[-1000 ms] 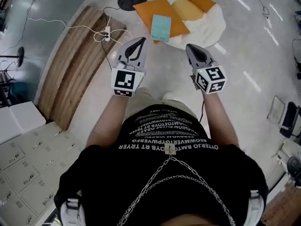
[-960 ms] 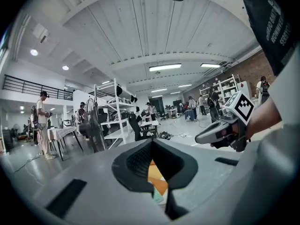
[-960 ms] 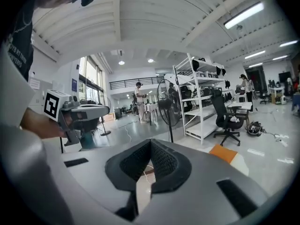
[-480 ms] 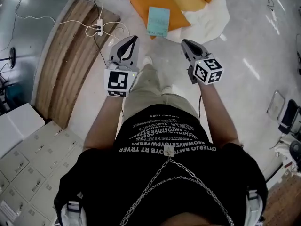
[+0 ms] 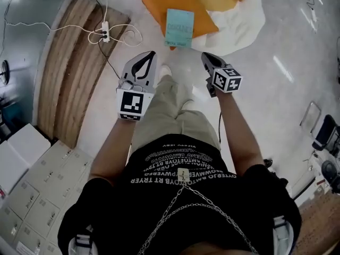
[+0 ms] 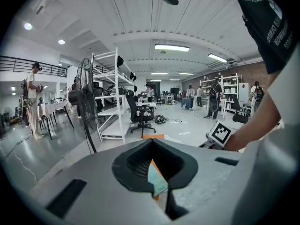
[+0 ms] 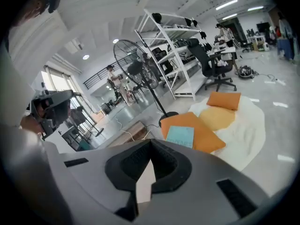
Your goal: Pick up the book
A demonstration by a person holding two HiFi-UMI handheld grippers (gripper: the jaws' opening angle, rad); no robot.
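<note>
A thin teal book (image 5: pixel 179 28) lies flat on an orange cushion (image 5: pixel 169 1) on the floor ahead of me. My left gripper (image 5: pixel 151 54) is shut and empty, short of the book and to its lower left. The right gripper (image 5: pixel 204 56) is also shut and empty, below and right of the book. In the right gripper view the book (image 7: pixel 180 136) shows on the cushion (image 7: pixel 202 134) beyond the closed jaws (image 7: pixel 150 142). The left gripper view catches a slice of the book (image 6: pixel 157 182) through the hollow behind its closed jaws (image 6: pixel 152 141).
More cushions lie on a white floor pad (image 5: pixel 241 23). A wooden platform (image 5: pixel 71 68) with a power strip (image 5: pixel 104 32) and cables lies left. A standing fan (image 7: pixel 140 71), white shelving (image 6: pixel 112 93), an office chair (image 6: pixel 140 114) and several people stand around. Grey lockers (image 5: pixel 32 195) are at lower left.
Both grippers have dropped lower and moved forward toward the book, and the right one has rolled. The person has stepped closer, so the book and cushions sit nearer the grippers.
</note>
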